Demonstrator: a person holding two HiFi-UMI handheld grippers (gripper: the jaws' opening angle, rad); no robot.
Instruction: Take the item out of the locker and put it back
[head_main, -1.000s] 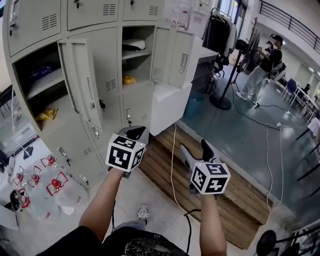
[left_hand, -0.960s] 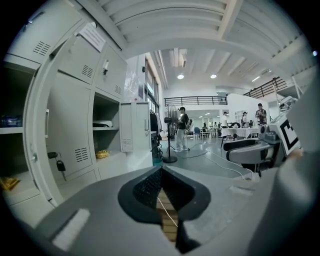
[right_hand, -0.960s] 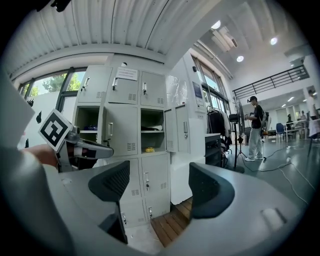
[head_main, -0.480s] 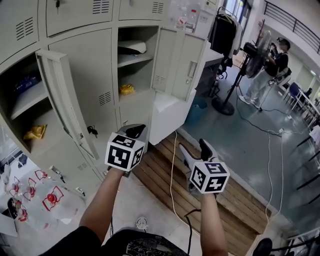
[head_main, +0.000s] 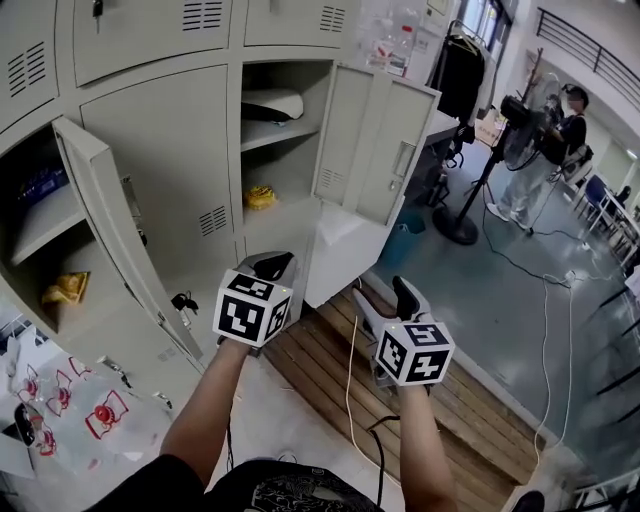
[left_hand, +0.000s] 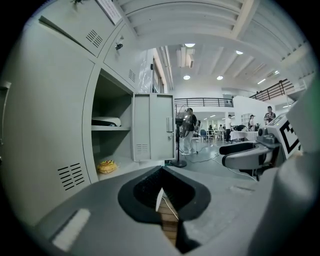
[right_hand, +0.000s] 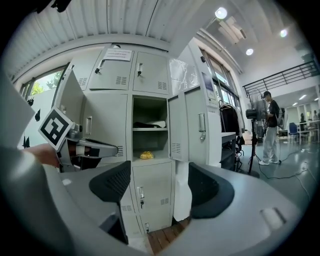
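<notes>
- Left gripper (head_main: 268, 264): the jaws are together, pad against pad, with nothing clamped between them. It is held out in front of the bank of lockers and points at the open compartment.
- Right gripper (head_main: 388, 297): the jaws stand apart and the gap is empty. It sits just to the right of the left gripper, near it but not touching.
- Yellow item (head_main: 260, 196): it lies on the floor of the open locker compartment (head_main: 285, 160), ahead of and above the left gripper and well apart from both grippers.
- White and dark object (head_main: 272, 103): it rests on the shelf above the yellow item, higher than both grippers.
- Locker door (head_main: 375, 140): it is swung open, ahead of and above the right gripper.
- Second locker (head_main: 45, 220): it is open, far to the left of the left gripper, with a yellow packet (head_main: 65, 290) inside.
- Wooden platform (head_main: 330, 350): it lies below both grippers, and a white cable (head_main: 349, 340) runs across it.
- Person (head_main: 560, 140): they stand well ahead and to the right of the right gripper, beside a fan stand (head_main: 460, 226).
</notes>
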